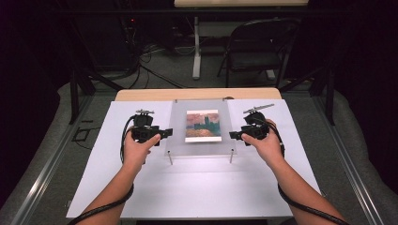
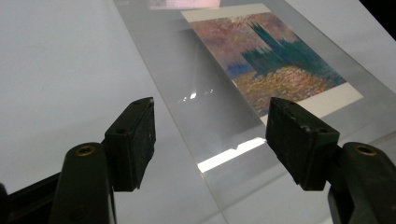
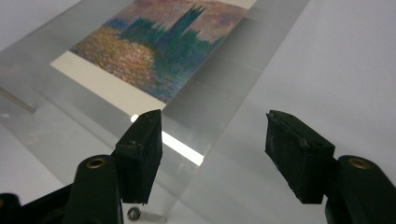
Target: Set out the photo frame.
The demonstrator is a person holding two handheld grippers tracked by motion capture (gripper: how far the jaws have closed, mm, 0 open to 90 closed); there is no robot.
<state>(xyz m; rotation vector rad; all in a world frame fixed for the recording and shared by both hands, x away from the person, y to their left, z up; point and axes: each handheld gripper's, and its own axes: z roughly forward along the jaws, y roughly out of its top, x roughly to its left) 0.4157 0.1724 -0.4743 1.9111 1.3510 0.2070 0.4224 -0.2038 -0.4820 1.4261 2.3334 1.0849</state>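
Flanking the clear panel (image 1: 201, 127) with both grippers — left (image 1: 165, 133), right (image 1: 233, 135) — spread wide, an uneven pinch could tilt it off its pegs.

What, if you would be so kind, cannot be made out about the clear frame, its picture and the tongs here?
- Clear frame: its near-side posts are too small in the high view to show how they fasten.
- Picture: cut off by the top edge in the left gripper view; too small for detail in the high view.
- Left tongs and right tongs: contact with the frame's edges is hidden by the hands in the high view.
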